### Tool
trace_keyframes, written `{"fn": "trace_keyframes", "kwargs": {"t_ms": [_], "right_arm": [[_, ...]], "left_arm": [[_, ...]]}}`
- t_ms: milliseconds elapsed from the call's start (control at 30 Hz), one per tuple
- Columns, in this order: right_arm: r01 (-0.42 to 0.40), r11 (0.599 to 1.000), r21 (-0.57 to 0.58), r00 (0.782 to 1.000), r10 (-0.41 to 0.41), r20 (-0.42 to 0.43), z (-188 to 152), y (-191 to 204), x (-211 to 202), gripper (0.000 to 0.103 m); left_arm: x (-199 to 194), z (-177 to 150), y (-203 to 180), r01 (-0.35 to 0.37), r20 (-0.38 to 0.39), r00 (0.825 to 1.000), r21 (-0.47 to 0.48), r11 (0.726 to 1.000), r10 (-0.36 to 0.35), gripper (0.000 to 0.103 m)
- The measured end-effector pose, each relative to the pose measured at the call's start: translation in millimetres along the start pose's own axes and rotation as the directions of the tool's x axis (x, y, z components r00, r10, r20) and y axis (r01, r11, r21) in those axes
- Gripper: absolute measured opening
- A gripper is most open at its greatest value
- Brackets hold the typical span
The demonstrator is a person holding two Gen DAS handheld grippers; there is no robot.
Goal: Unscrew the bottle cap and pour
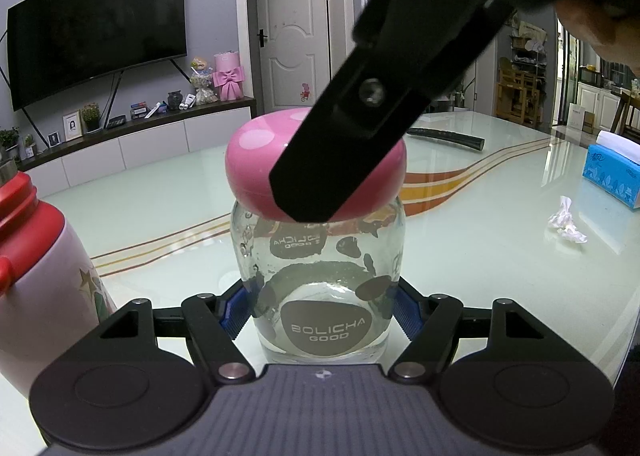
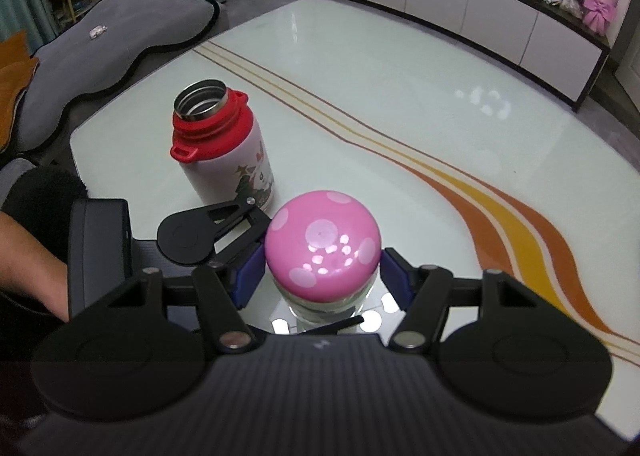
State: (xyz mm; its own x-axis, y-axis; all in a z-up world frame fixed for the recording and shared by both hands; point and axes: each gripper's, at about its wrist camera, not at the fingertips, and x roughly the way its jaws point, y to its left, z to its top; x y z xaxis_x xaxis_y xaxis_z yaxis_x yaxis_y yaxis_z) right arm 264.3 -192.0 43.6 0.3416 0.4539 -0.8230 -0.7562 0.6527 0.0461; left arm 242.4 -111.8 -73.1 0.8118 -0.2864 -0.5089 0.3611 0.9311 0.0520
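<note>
A clear glass bottle (image 1: 320,276) with brown spots and "BOLICHA GOOD" print stands on the glass table (image 1: 480,256). It has a pink dotted dome cap (image 1: 252,164), also seen from above in the right wrist view (image 2: 322,248). My left gripper (image 1: 320,312) is shut on the bottle's lower body, blue pads touching both sides. My right gripper (image 2: 322,276) comes from above and straddles the cap; its left pad touches the cap and a small gap shows at the right pad. One of its fingers (image 1: 360,136) crosses the cap in the left wrist view.
An open white thermos with a red collar (image 2: 224,144) stands close to the left of the bottle, and shows in the left wrist view (image 1: 36,276). A crumpled tissue (image 1: 566,224), a blue tissue box (image 1: 612,172) and a black remote (image 1: 448,138) lie on the right.
</note>
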Motion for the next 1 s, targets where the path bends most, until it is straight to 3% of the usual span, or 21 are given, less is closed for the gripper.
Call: {"fn": "trace_keyframes", "kwargs": {"t_ms": [67, 167, 267, 467, 867, 1000], "right_arm": [[0.013, 1.000, 0.019, 1.000, -0.012, -0.009, -1.0, 1.1, 1.5, 0.078], [0.009, 0.998, 0.070, 1.000, -0.010, 0.022, -5.0, -1.1, -4.4, 0.079], [0.013, 0.989, 0.148, 0.996, -0.026, 0.086, -11.1, -6.1, -14.5, 0.088], [0.056, 0.953, 0.299, 0.980, -0.110, 0.166, -24.2, 5.2, -25.9, 0.088], [0.132, 0.881, 0.455, 0.977, -0.192, 0.090, -13.1, 23.5, -10.1, 0.077], [0.150, 0.876, 0.459, 0.976, -0.205, 0.072, -9.9, 25.1, -5.9, 0.076]], "left_arm": [[-0.7, 0.4, 0.7, 0.000, 0.000, 1.000, -0.001, 1.000, 0.000, 0.074], [-1.1, 1.1, 0.6, 0.000, -0.001, 1.000, -0.001, 1.000, 0.000, 0.074], [-1.2, 1.4, 0.3, 0.000, -0.001, 1.000, -0.001, 1.000, 0.000, 0.074], [-0.7, 0.9, 0.6, -0.001, -0.001, 1.000, -0.001, 1.000, 0.001, 0.074], [-2.6, -0.8, -2.6, -0.003, -0.001, 1.000, 0.004, 1.000, 0.003, 0.074], [-3.4, -0.6, -3.3, -0.003, -0.002, 1.000, 0.002, 1.000, 0.003, 0.074]]}}
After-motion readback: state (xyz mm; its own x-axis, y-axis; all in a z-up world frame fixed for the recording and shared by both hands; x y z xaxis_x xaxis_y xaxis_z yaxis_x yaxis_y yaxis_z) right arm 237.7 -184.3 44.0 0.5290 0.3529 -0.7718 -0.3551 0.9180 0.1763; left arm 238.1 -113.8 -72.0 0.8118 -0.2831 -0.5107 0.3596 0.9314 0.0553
